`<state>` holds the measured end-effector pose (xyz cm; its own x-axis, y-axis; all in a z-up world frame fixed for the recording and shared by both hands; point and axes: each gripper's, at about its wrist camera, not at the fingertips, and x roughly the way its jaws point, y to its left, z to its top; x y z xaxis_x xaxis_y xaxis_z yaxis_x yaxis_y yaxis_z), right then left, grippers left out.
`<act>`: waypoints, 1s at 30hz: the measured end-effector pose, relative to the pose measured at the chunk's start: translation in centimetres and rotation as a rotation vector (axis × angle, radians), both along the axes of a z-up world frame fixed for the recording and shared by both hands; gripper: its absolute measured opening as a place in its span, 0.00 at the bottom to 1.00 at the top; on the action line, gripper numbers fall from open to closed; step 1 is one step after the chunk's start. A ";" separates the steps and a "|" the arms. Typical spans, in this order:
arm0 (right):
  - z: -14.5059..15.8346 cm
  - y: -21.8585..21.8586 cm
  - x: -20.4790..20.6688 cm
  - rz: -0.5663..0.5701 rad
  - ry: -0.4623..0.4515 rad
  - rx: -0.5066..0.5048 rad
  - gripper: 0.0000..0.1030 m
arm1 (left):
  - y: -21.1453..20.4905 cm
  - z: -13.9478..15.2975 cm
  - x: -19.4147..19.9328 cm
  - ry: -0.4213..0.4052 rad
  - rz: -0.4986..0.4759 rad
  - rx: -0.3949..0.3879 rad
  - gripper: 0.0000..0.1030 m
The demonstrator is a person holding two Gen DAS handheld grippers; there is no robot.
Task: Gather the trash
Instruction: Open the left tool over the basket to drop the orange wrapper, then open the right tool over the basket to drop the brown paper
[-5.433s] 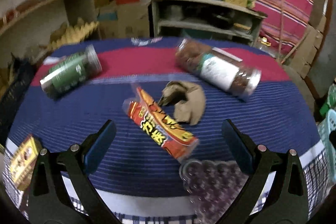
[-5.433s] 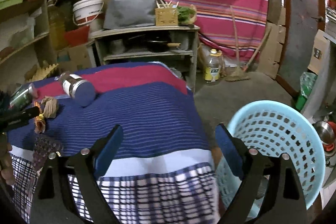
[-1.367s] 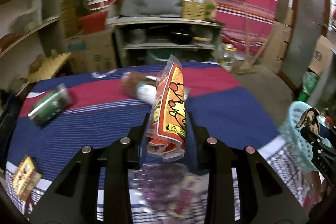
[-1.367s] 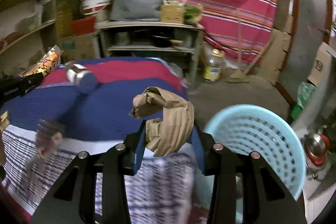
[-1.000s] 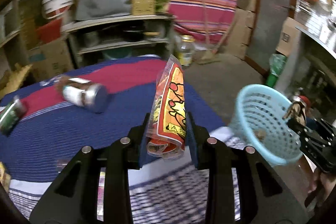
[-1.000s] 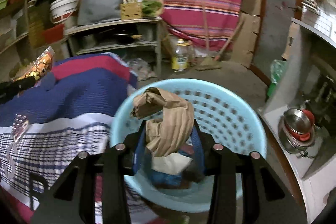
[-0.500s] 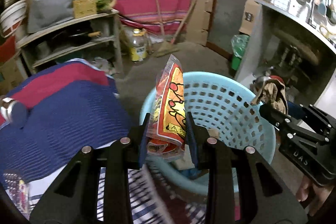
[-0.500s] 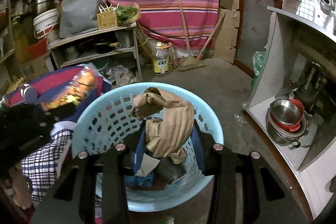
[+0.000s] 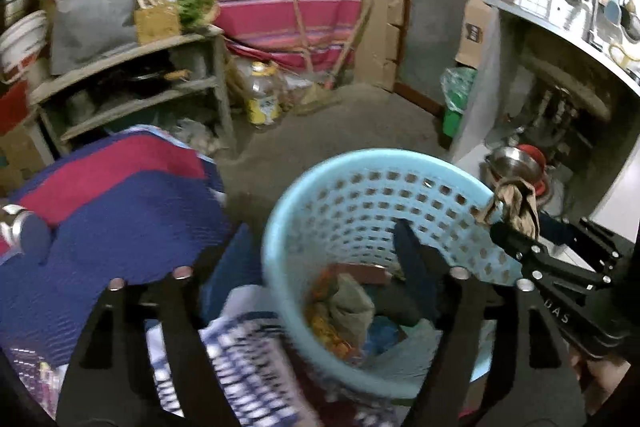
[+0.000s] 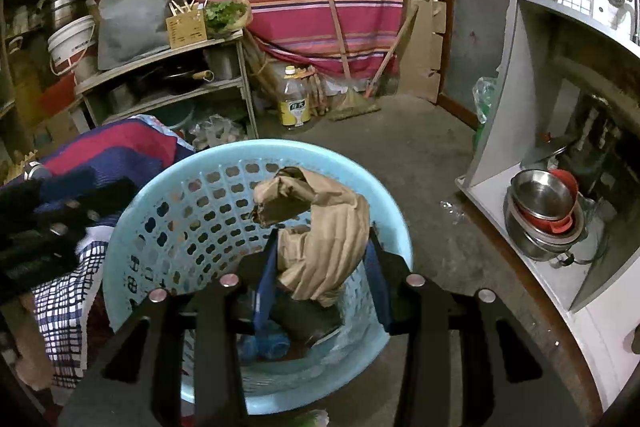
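Observation:
A light blue perforated basket (image 9: 360,187) (image 10: 192,195) stands on the floor beside the table. My left gripper (image 9: 316,251) is open and empty over its near rim. The red and yellow snack wrapper (image 9: 320,319) lies inside the basket among other trash. My right gripper (image 10: 320,251) is shut on a crumpled brown paper bag (image 10: 320,227) and holds it over the basket's opening. The bag also shows in the left wrist view (image 9: 514,201), at the basket's far right rim.
The table with a blue and red striped cloth (image 9: 100,195) is at the left, with a jar (image 9: 24,231) lying on it. A shelf unit (image 10: 168,75), an oil bottle (image 10: 294,99) and a broom stand behind. Metal bowls (image 10: 544,207) sit in a cabinet at the right.
My left gripper has opened and let go of the snack wrapper, which now lies in the basket. My right gripper still holds the paper bag over the basket.

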<state>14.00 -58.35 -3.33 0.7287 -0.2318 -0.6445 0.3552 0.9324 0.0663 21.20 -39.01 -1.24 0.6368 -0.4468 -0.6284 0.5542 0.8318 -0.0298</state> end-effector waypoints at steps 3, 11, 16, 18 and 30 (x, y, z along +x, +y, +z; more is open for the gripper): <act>-0.4 0.9 0.6 0.013 0.001 0.007 0.39 | 2.5 1.1 0.0 -0.041 0.055 0.000 0.85; -1.0 3.9 3.3 0.052 0.019 -0.014 0.42 | 9.1 3.4 -0.7 -0.130 0.191 0.027 0.95; -0.7 4.4 4.3 0.007 -0.003 -0.030 0.83 | 13.2 4.3 -1.7 -0.166 0.258 0.031 0.94; -0.8 4.6 4.6 -0.004 0.013 -0.033 0.85 | 15.2 4.6 -2.5 -0.183 0.289 0.043 0.94; 2.4 14.9 0.9 0.095 -0.055 -0.049 0.95 | 25.6 4.9 -7.7 -0.199 0.418 0.029 0.95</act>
<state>14.88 -43.43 -0.89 0.7831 -0.1900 -0.5922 0.2618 0.9644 0.0369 13.55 -13.41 3.67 0.8682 -0.1100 -0.4839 0.1635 0.9841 0.0696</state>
